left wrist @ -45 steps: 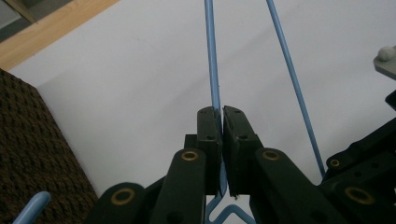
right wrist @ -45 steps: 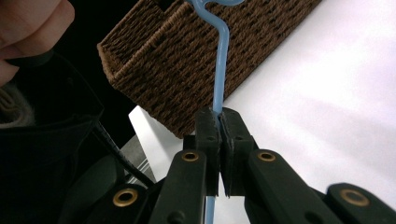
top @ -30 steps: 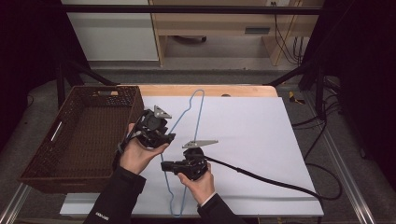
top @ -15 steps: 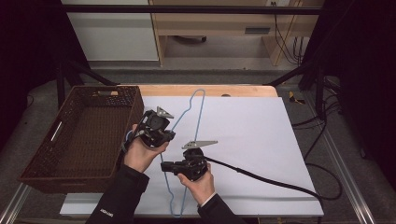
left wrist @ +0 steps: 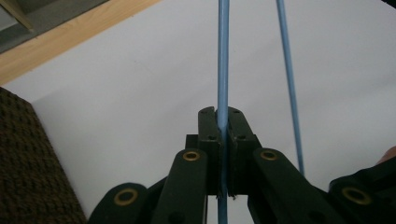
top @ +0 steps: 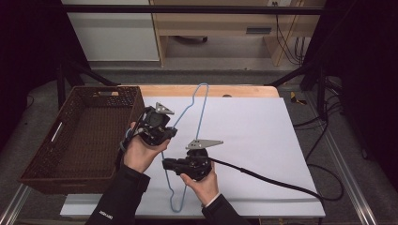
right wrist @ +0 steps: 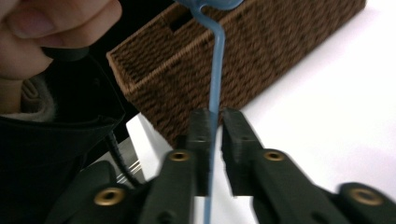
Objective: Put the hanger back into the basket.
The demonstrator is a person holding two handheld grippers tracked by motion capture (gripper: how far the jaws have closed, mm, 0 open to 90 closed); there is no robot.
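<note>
Basket (top: 84, 136) blocks left; white sheet (top: 263, 140) rightward lies open.

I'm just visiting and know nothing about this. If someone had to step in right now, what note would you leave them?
Left tool: shut on the blue wire hanger, clamped on one of its thin rods.
Right tool: jaws on either side of another hanger rod with a small gap showing; I cannot tell whether it grips.
Hanger: over the white sheet on the table, beside the brown woven basket, outside it.
Done: hanger taken up by the left tool.
Left: probably securing the right grip, then moving the hanger, perhaps toward the basket.
</note>
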